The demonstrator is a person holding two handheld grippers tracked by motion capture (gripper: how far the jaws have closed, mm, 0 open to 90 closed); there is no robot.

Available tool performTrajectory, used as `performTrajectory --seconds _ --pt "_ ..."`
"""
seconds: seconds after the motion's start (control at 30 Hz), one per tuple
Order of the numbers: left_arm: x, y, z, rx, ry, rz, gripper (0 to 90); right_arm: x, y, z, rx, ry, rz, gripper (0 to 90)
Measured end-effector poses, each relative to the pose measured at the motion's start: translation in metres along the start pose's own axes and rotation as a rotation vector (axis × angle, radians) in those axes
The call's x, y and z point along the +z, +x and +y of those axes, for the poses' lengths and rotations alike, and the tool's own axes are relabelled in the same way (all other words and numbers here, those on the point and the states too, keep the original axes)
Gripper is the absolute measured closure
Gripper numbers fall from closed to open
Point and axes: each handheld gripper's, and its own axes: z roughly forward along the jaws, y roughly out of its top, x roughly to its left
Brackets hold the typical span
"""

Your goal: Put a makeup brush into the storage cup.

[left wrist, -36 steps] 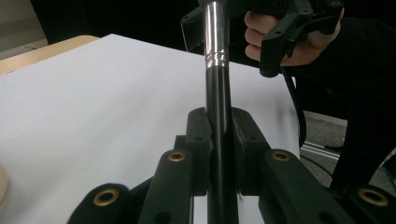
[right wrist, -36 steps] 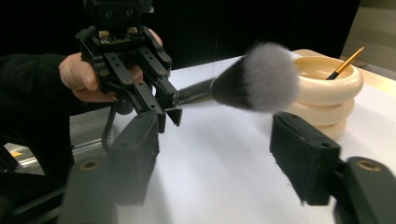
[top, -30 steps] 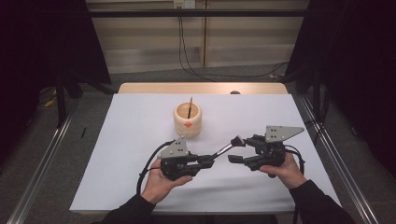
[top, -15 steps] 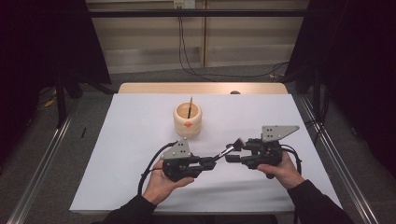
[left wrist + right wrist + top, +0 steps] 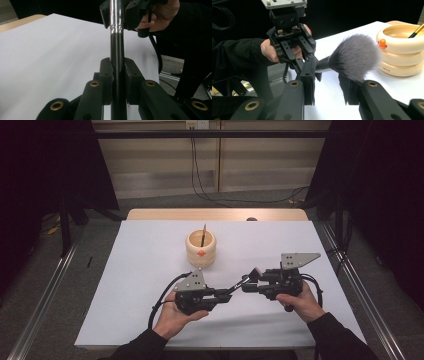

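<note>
My bench (image 5: 150,270): white sheet over a pale wooden top, bare wood strip showing along its far edge. Beyond the bench, grey floor (image 5: 165,202) with black cables (image 5: 200,175) trailing down from a wall socket (image 5: 196,124). Behind that, a light panelled wall (image 5: 160,160). Dark curtains (image 5: 45,165) hang either side of the bench. Metal rails (image 5: 42,305) run along both flanks. Lighting even, from above.

Bare white table (image 5: 125,285) lies open all around; the cream holder (image 5: 201,250) stands mid-table.
</note>
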Motion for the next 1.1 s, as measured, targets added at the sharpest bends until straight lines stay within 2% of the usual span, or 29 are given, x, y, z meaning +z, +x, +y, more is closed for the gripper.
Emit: performTrajectory --seconds 0.17,0.3,0.47,0.63,0.73,0.77,0.87,0.93,1.0,1.1 --pt "0.0028 -0.0005 -0.0009 0.002 0.033 -0.009 79.2 0.0000 -0.0006 -0.0005 0.014 -0.008 0.020 70.1" --pt "0.0056 -0.0008 -0.0028 0.001 0.033 -0.022 79.1 -0.0001 -0.0016 -0.0017 0.021 -0.006 0.036 71.7" --pt "0.0060 -0.0002 -0.0040 0.013 0.048 0.001 78.7 0.0008 -0.0005 -0.0008 0.013 -0.005 0.037 73.2" --pt "0.0082 0.0012 -0.0069 0.019 0.037 0.000 76.7 0.0026 0.0031 0.0015 0.018 -0.017 0.062 76.8" --pt "0.0070 0.0012 -0.0062 0.014 0.048 0.013 75.6 0.0036 0.0046 0.0026 0.010 -0.019 0.060 77.1" --pt "0.0073 0.0015 -0.0063 0.008 0.033 0.015 74.3 0.0034 0.0048 0.0028 0.009 -0.021 0.058 77.1" --pt "0.0073 0.0019 -0.0064 0.003 0.041 0.032 64.9 0.0015 0.0054 0.0043 0.011 -0.034 0.054 77.1" --pt "0.0078 0.0017 -0.0063 0.004 0.038 0.030 59.4 0.0002 0.0063 0.0060 0.007 -0.036 0.052 77.1" --pt "0.0084 0.0011 -0.0058 -0.017 0.020 0.017 55.9 -0.0010 0.0064 0.0069 0.003 -0.038 0.043 77.1" --pt "0.0071 0.0003 -0.0044 -0.028 0.023 0.039 40.7 -0.0020 0.0060 0.0073 0.003 -0.037 0.037 77.1"
